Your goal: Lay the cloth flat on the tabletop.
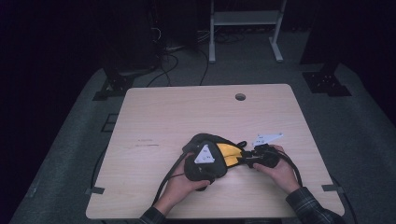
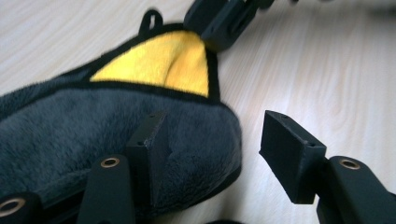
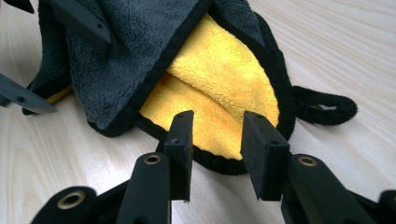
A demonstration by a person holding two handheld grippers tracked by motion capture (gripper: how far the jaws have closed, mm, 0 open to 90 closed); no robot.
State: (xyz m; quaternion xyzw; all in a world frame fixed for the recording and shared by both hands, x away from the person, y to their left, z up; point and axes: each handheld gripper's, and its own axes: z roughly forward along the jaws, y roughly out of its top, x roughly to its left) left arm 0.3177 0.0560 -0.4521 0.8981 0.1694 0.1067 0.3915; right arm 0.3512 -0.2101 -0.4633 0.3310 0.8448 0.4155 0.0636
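Observation:
A fleece cloth, dark grey outside and yellow inside with black trim, lies crumpled near the table's front centre. My left gripper is open. One finger rests on the grey fleece and the other hangs over bare wood beside the cloth's edge. My right gripper is open at the cloth's opposite side, with the black-trimmed edge of the yellow layer between its fingers. The cloth's hanging loop lies flat on the wood. From above, the left gripper and right gripper face each other across the cloth.
The light wooden table has a cable hole near its far edge. A white metal frame, black stands and cables sit on the floor beyond. Both grippers' cables trail off the front edge.

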